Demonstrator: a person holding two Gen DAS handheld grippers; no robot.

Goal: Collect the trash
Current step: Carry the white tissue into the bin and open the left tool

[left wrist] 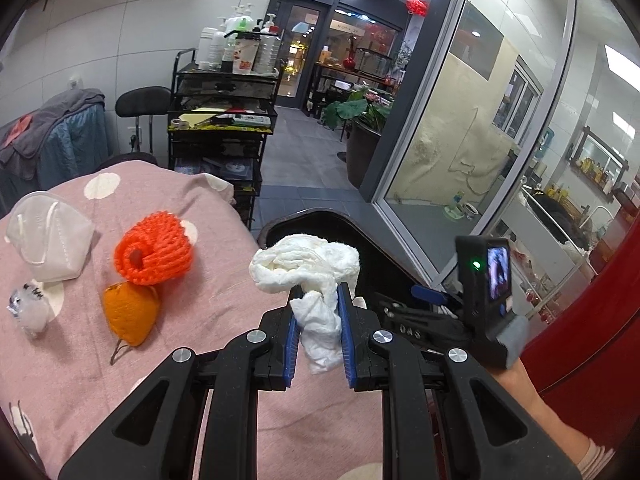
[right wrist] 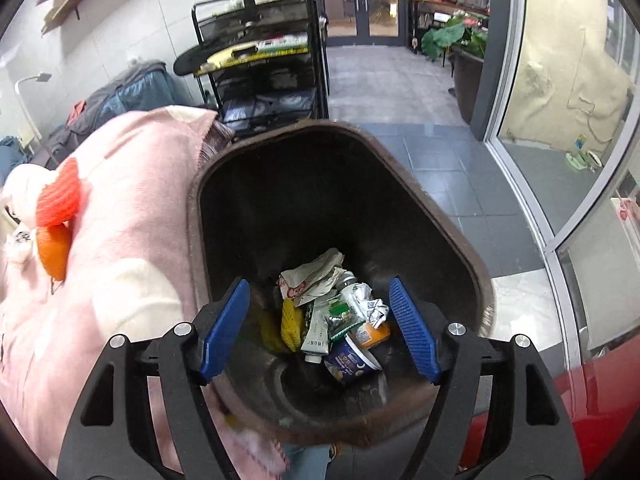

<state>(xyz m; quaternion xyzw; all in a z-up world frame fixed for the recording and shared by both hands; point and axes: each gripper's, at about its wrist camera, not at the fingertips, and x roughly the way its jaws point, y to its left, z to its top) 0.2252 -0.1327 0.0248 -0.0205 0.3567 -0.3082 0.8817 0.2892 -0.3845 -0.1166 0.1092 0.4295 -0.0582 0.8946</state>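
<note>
My left gripper (left wrist: 319,300) is shut on a crumpled white tissue (left wrist: 308,264) and holds it at the right edge of the pink-covered table (left wrist: 200,332), next to the dark trash bin (left wrist: 320,220). On the table lie an orange foam net (left wrist: 154,248), an orange peel (left wrist: 130,312), a white face mask (left wrist: 48,236) and a clear wrapper (left wrist: 28,308). My right gripper (right wrist: 320,320) is open and empty above the bin (right wrist: 440,208), which holds several pieces of trash (right wrist: 340,312). The right gripper also shows in the left wrist view (left wrist: 472,300).
A black wire cart (left wrist: 224,120) with bottles stands behind the table. A glass partition (left wrist: 460,120) and a potted plant (left wrist: 360,120) are to the right. A red surface (left wrist: 592,320) is at the far right. The floor is grey tile.
</note>
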